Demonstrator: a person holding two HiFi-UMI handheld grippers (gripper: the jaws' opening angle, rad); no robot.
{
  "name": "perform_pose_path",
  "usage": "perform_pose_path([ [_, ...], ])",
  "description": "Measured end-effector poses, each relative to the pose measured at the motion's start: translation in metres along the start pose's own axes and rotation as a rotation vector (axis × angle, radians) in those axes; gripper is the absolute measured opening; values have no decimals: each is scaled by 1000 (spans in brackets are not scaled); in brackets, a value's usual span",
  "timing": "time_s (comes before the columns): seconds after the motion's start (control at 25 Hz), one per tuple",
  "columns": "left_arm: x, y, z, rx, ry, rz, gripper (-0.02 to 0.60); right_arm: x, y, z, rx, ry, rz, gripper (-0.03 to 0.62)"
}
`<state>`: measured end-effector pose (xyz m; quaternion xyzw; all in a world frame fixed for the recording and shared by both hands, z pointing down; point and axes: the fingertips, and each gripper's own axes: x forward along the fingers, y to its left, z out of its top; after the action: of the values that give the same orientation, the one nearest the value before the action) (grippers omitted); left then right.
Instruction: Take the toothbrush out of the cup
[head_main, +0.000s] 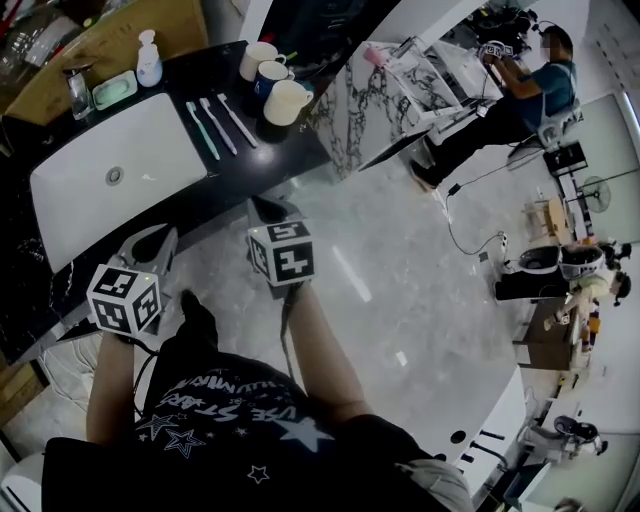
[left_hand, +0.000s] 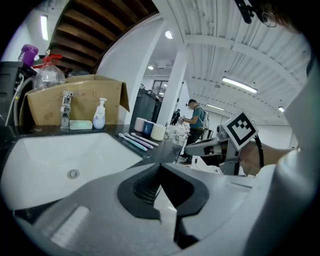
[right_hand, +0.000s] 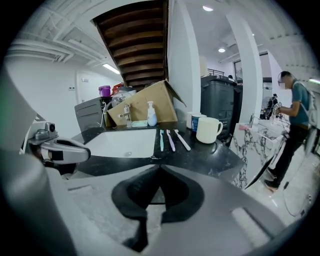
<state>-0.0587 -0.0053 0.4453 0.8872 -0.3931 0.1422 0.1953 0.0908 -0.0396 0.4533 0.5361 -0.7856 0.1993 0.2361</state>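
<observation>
Toothbrushes (head_main: 218, 125) lie side by side on the counter (head_main: 290, 148) ahead, long axes running away from me. Right gripper (right_hand: 159, 172) sits nearer than left gripper (left_hand: 161, 172); both are closed and empty.

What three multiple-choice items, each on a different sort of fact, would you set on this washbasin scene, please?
1. Where do the loose toothbrushes lie?
A. On the black counter, between the sink and the mugs
B. Inside the sink
C. On the floor

2. How many toothbrushes lie there?
A. One
B. Two
C. Three

3. How do the jaws of the right gripper stand?
A. Wide open
B. Shut, with nothing between them
C. Shut on a toothbrush

Answers:
1 A: they lie flat, side by side, on the dark top beside the basin.
2 C: three handles show in the head view and in both gripper views.
3 B: the right gripper view shows the tips meeting, and nothing is held.
</observation>
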Motion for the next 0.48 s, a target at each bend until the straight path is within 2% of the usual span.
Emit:
perform_pose_path([
  [0.24, -27, -31, -17, 14, -12, 6, 9, -39, 13, -22, -9, -27, 8, 5],
  [0.48, -60, -66, -43, 18, -28, 12, 9, -80, 29, -63, 4, -35, 12, 5],
])
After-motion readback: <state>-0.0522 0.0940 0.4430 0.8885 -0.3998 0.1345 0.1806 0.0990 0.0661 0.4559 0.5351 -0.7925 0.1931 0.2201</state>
